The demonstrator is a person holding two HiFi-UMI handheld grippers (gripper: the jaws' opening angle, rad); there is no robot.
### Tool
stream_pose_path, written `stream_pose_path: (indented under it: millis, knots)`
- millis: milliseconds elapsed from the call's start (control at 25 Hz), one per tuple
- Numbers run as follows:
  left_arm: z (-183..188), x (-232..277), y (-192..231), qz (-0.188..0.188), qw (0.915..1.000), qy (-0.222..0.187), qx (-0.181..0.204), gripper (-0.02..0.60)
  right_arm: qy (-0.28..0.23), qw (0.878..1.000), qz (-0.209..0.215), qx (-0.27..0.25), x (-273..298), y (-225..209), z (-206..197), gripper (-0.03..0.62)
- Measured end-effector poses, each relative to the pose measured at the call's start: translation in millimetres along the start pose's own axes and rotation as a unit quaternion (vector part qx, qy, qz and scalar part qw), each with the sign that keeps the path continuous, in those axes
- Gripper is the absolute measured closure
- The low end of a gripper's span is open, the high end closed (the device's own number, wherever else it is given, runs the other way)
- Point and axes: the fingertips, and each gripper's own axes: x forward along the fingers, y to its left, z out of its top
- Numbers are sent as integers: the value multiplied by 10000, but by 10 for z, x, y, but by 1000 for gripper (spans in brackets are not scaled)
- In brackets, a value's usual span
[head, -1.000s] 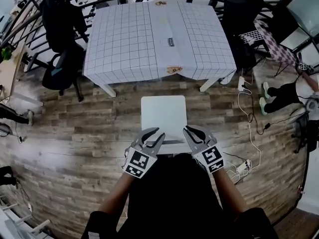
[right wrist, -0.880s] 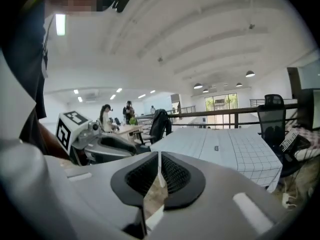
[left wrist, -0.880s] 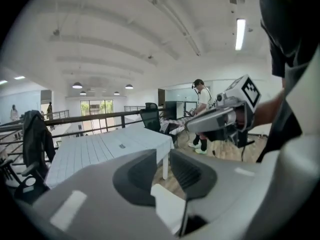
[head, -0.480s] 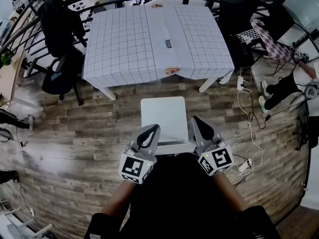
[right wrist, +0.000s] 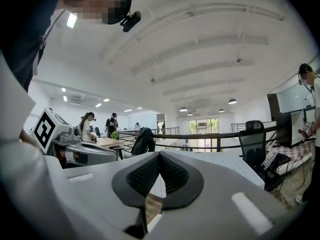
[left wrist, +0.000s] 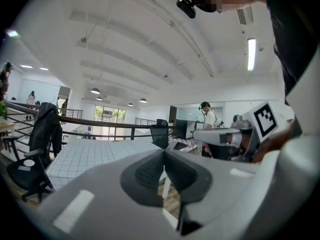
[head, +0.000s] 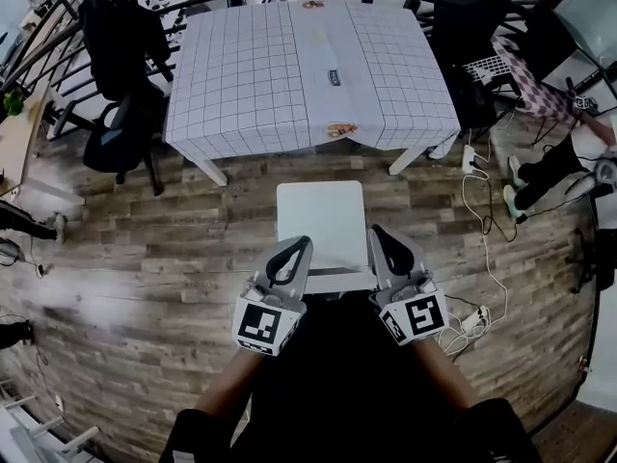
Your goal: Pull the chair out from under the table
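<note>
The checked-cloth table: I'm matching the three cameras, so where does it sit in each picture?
Head view: table at top centre, beyond the white chair.
Left gripper view: table at lower left.
Right gripper view: table right of centre.
Shared landmark: the jacket-draped black chair, left of the table in every view.

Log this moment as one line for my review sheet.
white chair: standing clear of table | left gripper: jaws shut, empty | right gripper: jaws shut, empty | both over chair's near edge
</note>
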Motion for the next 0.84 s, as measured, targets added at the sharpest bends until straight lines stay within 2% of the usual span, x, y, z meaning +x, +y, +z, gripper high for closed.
stream_pose_path:
  millis: [200,360,480,640,840]
  knots:
    - [-61,-34,31,-9,10000,20,39,571,-26,9999,-8,-121,15,65,-13,597]
    - [-2,-35,-12,-74,9999,9,-70,571,-52,10000,7,-82,14,89,8,597]
    - [-10,-33,7,-82,9999,-39,54,571,-45,10000,13,-71,32,110,3,597]
    - [-32,-21,21,-123,9999,-31,-77,571,-40,9998,18,-172,37,134,-6,597]
    - [-34,-25,2,-122,9999,-49,26,571,-46,9999,30,-139,32,148,-23,597]
